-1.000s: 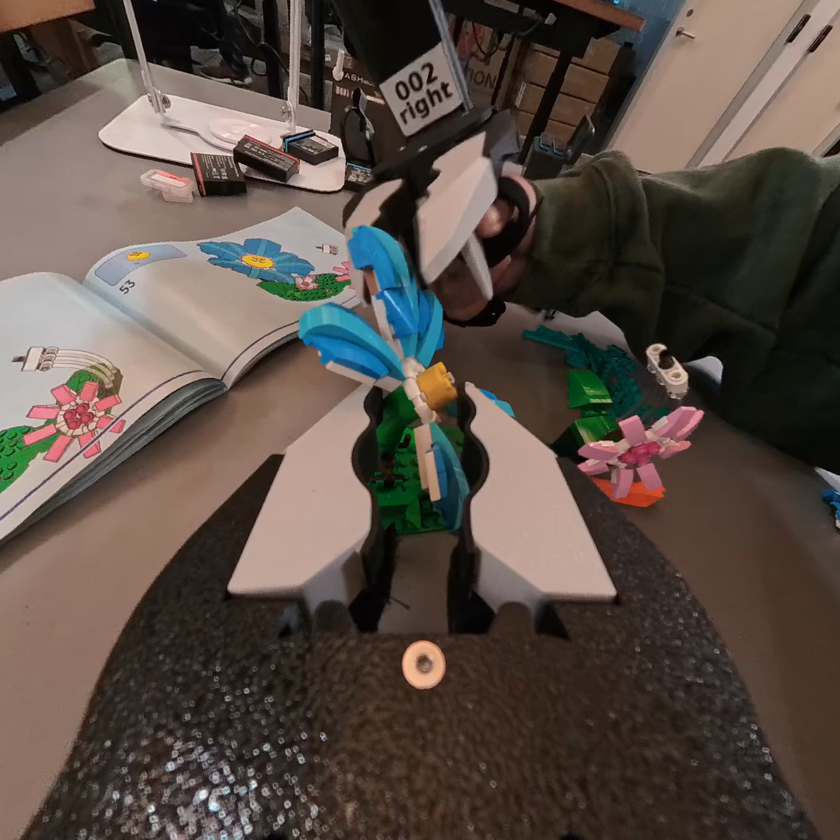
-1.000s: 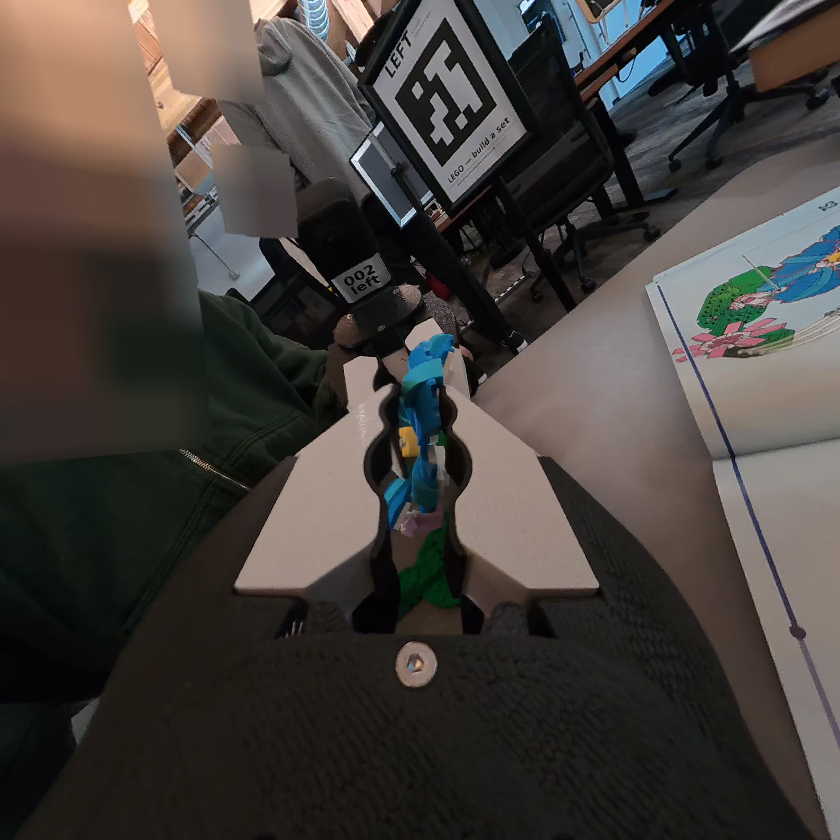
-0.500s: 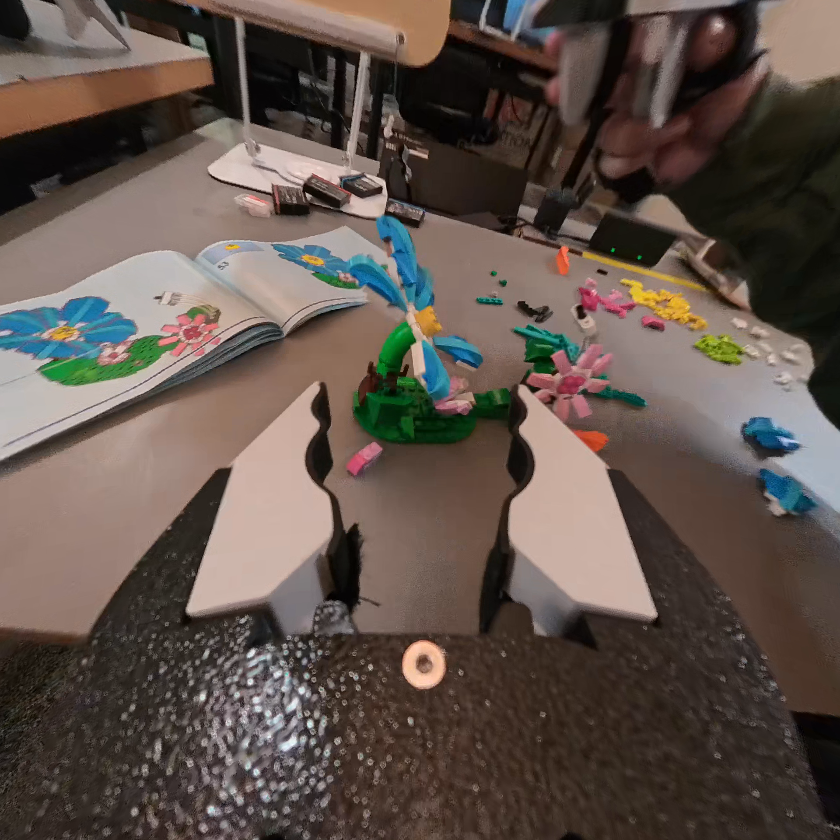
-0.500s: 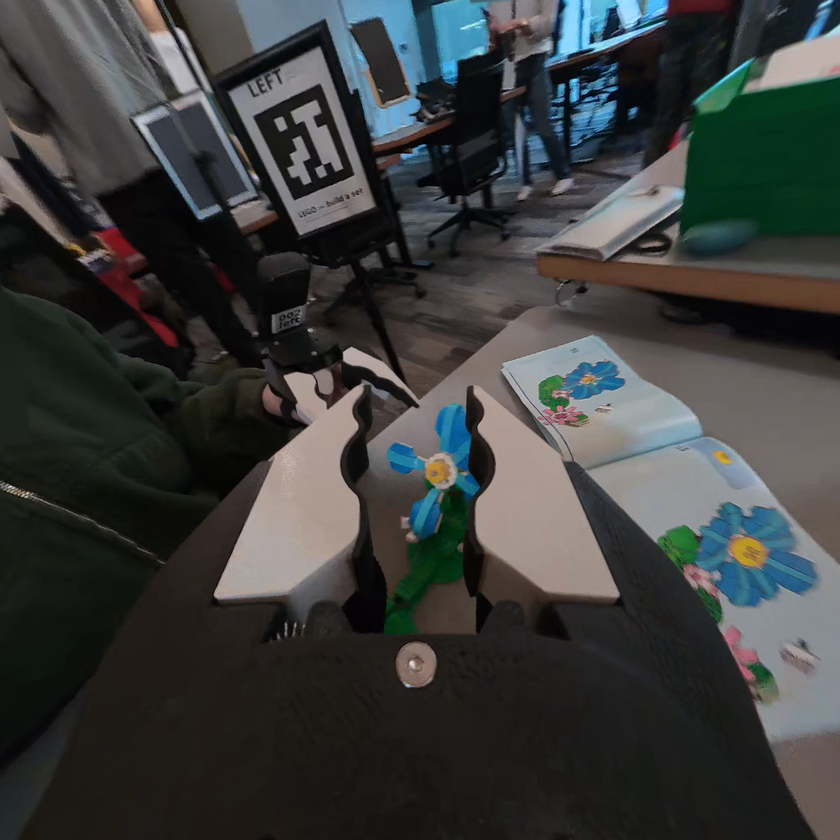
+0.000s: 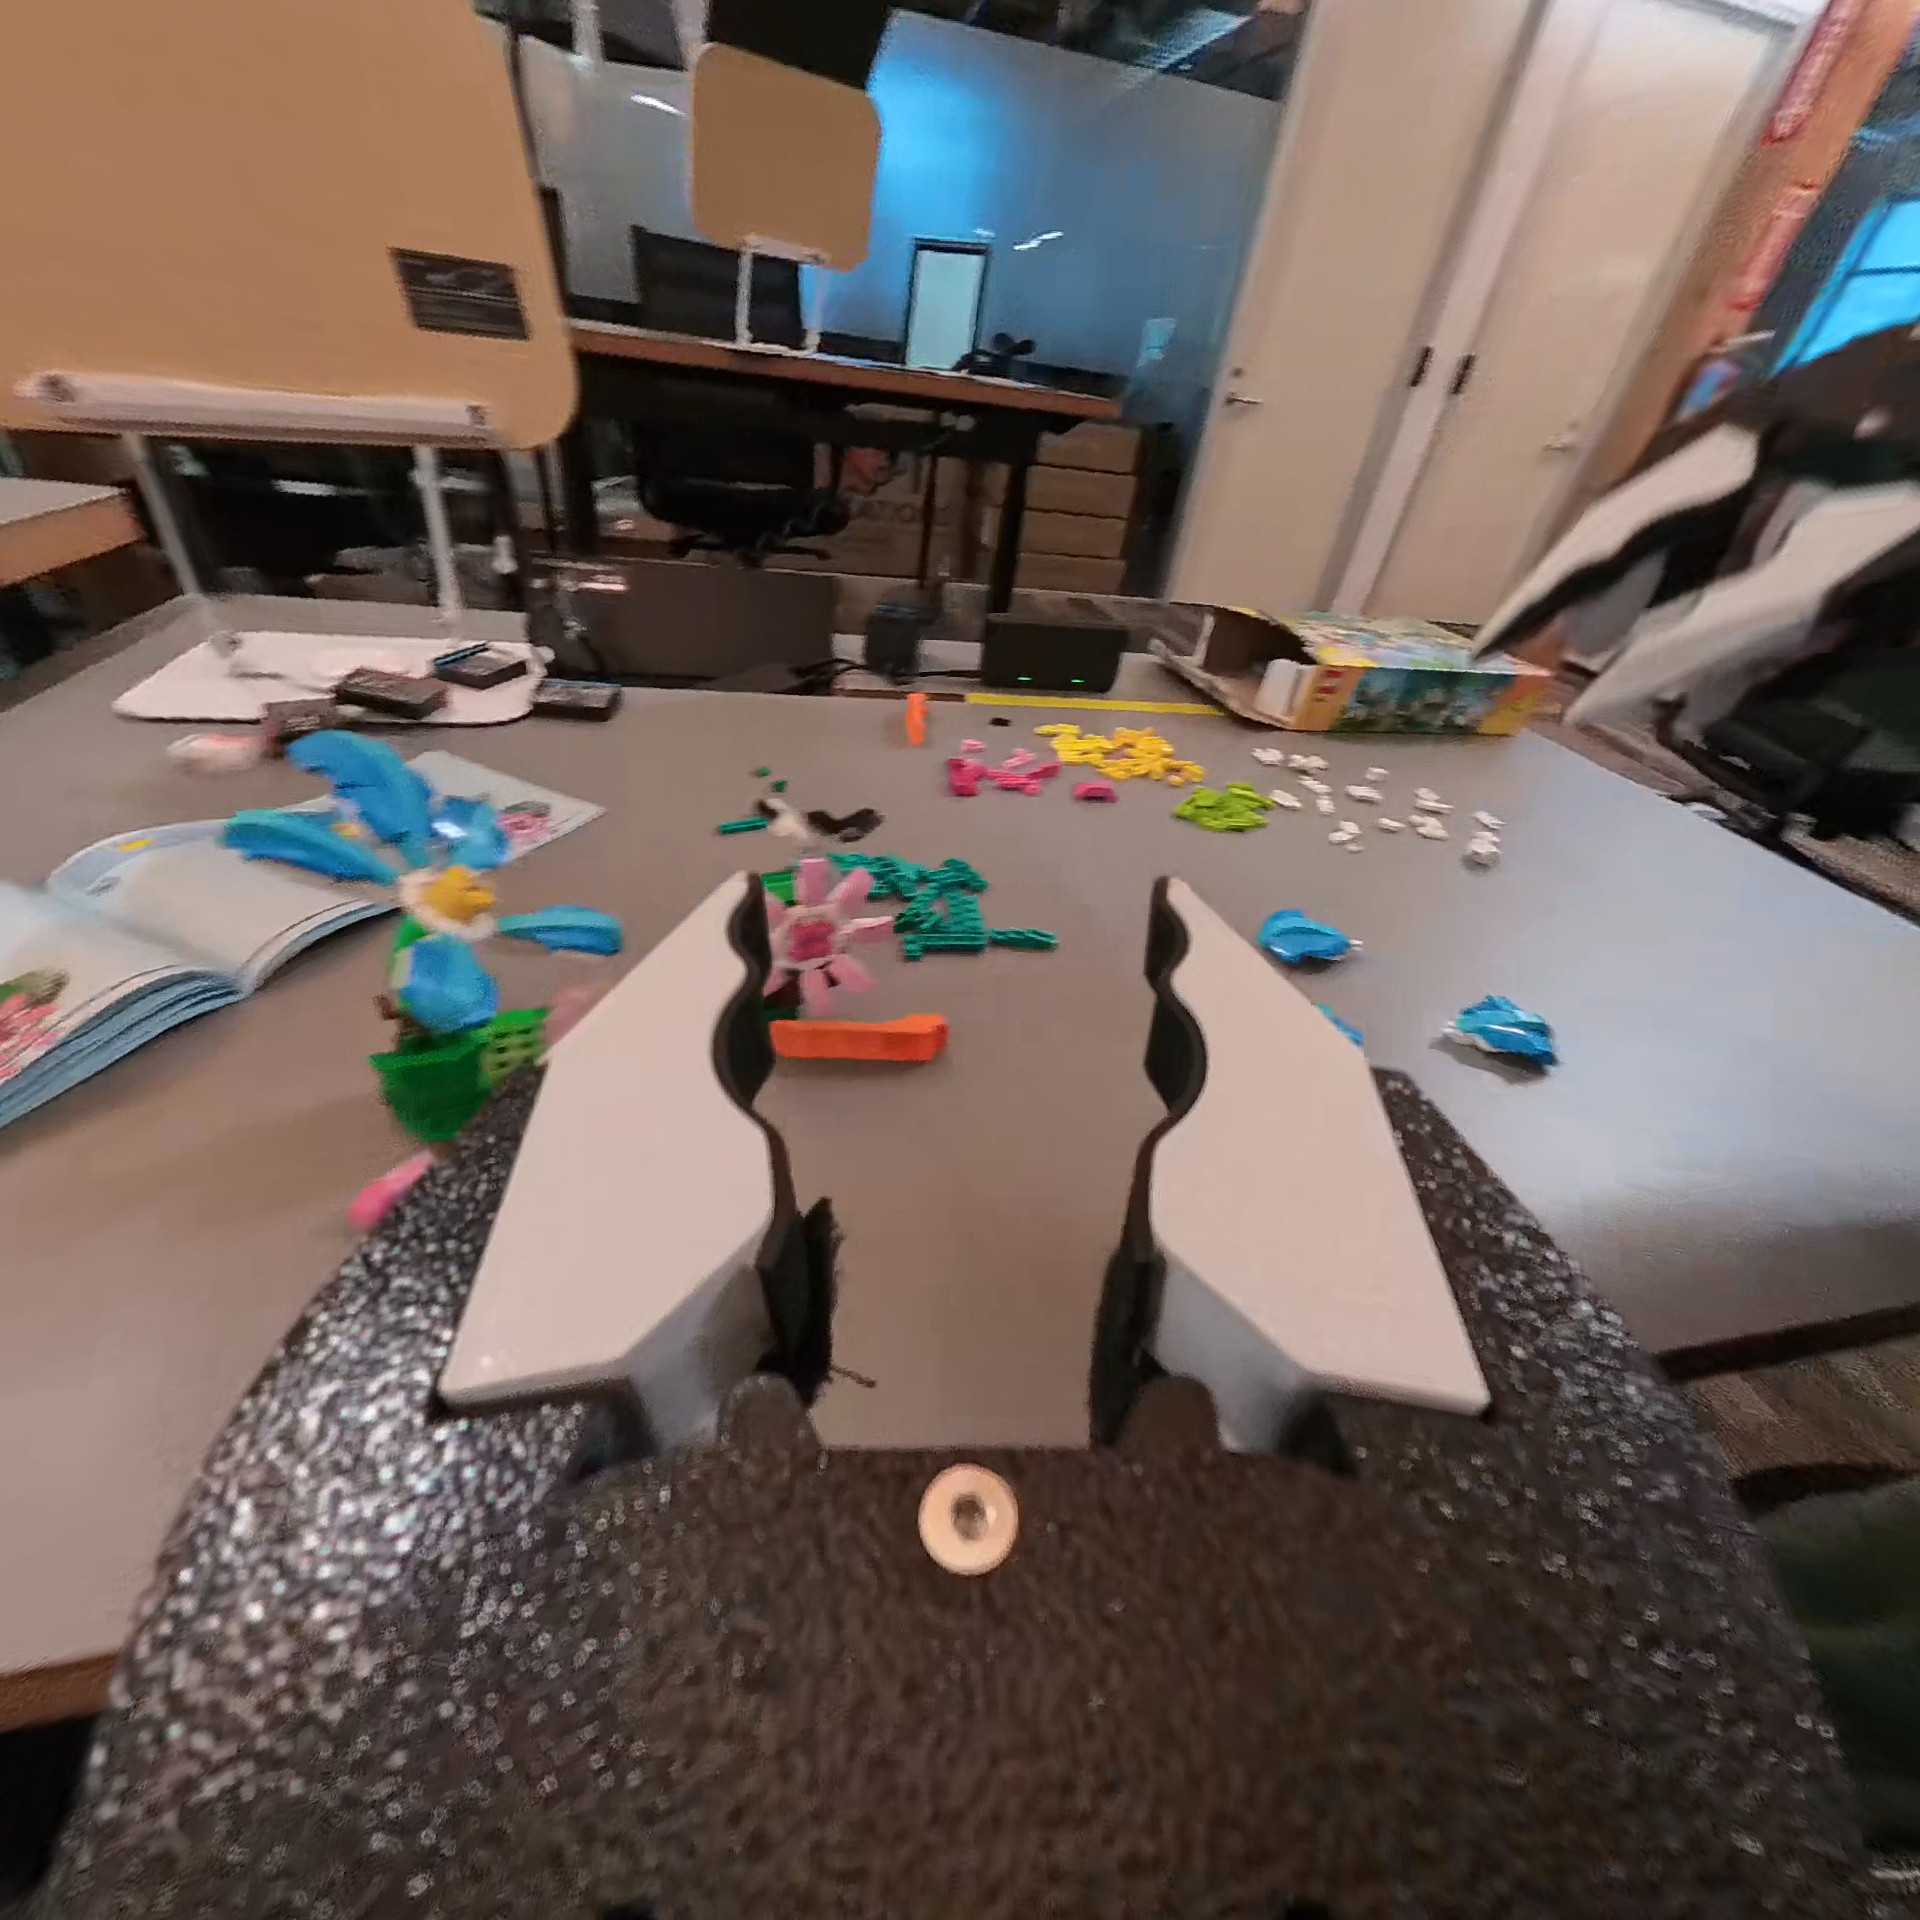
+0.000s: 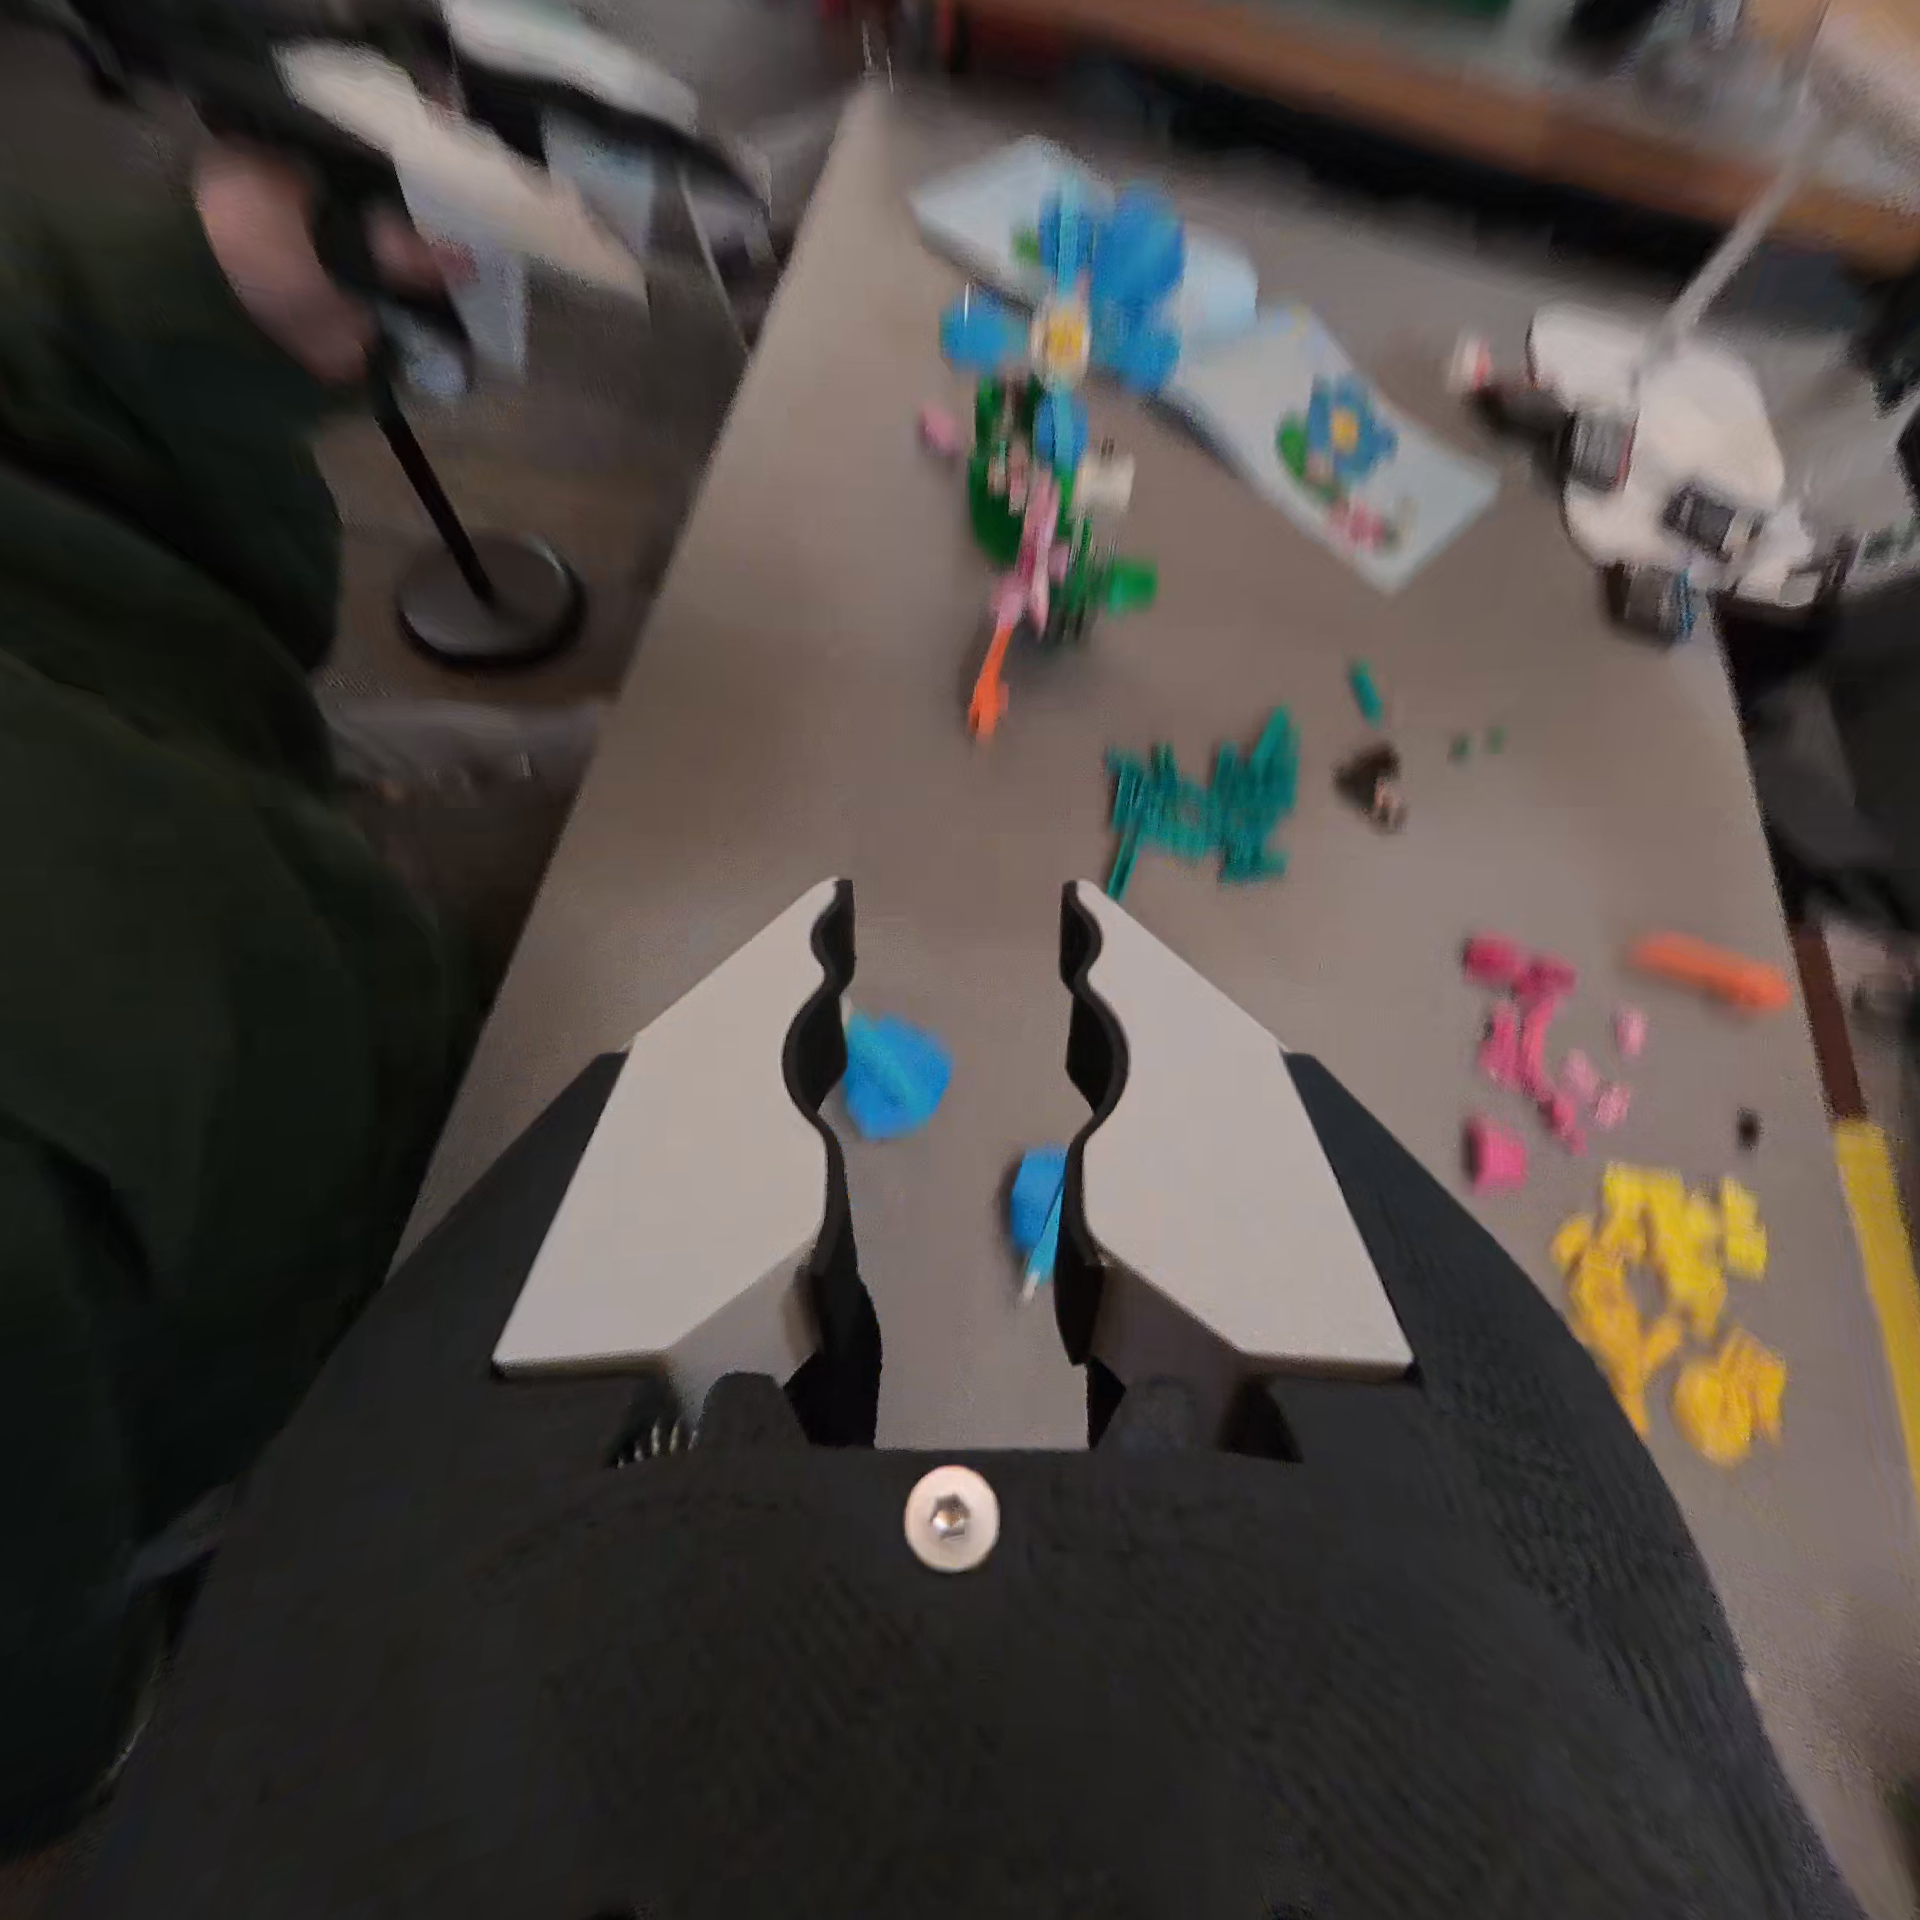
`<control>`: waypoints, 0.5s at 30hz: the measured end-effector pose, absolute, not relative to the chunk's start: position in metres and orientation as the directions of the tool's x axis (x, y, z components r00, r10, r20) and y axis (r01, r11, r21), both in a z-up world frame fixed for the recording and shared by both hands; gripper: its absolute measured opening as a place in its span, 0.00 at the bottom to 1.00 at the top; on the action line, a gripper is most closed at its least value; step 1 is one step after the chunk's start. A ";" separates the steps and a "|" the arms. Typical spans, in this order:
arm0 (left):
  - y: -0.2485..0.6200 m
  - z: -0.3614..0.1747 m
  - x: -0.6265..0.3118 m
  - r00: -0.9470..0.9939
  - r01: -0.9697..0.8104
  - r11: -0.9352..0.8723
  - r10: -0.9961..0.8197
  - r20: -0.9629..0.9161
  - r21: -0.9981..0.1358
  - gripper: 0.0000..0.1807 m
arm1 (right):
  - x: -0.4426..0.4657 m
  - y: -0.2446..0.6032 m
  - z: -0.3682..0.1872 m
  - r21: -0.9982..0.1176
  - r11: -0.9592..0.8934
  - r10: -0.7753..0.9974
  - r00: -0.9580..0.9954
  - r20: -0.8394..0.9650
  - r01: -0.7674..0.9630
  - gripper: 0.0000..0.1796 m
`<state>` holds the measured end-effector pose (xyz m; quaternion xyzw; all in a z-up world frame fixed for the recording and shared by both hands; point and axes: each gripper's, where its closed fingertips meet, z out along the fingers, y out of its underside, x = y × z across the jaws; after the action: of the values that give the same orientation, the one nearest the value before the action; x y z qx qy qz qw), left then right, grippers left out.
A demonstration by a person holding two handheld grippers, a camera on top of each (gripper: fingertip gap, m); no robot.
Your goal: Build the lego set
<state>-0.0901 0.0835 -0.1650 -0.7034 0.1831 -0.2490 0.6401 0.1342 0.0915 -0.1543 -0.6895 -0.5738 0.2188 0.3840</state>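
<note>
The blue lego flower (image 5: 442, 914) stands on its green base on the grey table, left of my left gripper (image 5: 951, 894); it also shows far off in the right wrist view (image 6: 1065, 332). My left gripper is open and empty above the table. A pink flower (image 5: 816, 940) and an orange piece (image 5: 857, 1037) lie just beyond its left finger. My right gripper (image 6: 956, 894) is open and empty, above two loose blue petals (image 6: 894, 1075); it shows blurred at the right edge of the left wrist view (image 5: 1704, 571).
The open instruction booklet (image 5: 156, 935) lies at the left. Teal (image 5: 935, 904), pink, yellow (image 5: 1122, 753), lime and white pieces are spread over the table. Two blue petals (image 5: 1501, 1029) lie at the right. The lego box (image 5: 1382, 681) sits at the back edge. A green sleeve (image 6: 156, 935) is at left. The right gripper is farther from the pink flower (image 5: 816, 940), some 25 centimeters, than the left, some 15 centimeters. Measured from the fingertips, the orange piece (image 5: 857, 1037) is 15 centimeters or so from the left gripper and 25 centimeters from the right.
Both grippers let go of the blue flower and pulled back; it now stands alone on the table. The left gripper swung right; the right gripper moved over the loose blue petals.
</note>
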 end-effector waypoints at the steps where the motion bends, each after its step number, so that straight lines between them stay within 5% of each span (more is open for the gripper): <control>1: 0.080 -0.166 -0.080 0.793 0.054 -0.115 -0.599 0.113 -0.992 0.39 | 0.150 0.079 -0.176 -0.745 -0.086 0.955 0.269 0.128 0.662 0.20; 6: 0.067 -0.183 -0.033 0.714 0.009 -0.157 -0.690 0.116 -0.988 0.39 | 0.209 0.047 -0.286 -0.594 -0.300 0.907 0.416 0.065 0.747 0.30; 10: 0.056 -0.194 -0.009 0.665 -0.035 -0.179 -0.738 0.111 -0.983 0.39 | 0.211 0.042 -0.318 -0.650 -0.396 0.874 0.484 -0.050 0.648 0.34; 15: 0.051 -0.200 0.012 0.612 -0.051 -0.196 -0.781 0.125 -0.979 0.38 | 0.209 0.047 -0.318 -0.656 -0.388 0.875 0.483 -0.041 0.647 0.23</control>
<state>0.0120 0.0507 -0.2002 -0.7016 0.2962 -0.3256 0.5604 0.2087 0.0467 -0.3176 -0.8099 -0.4698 0.1947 0.2921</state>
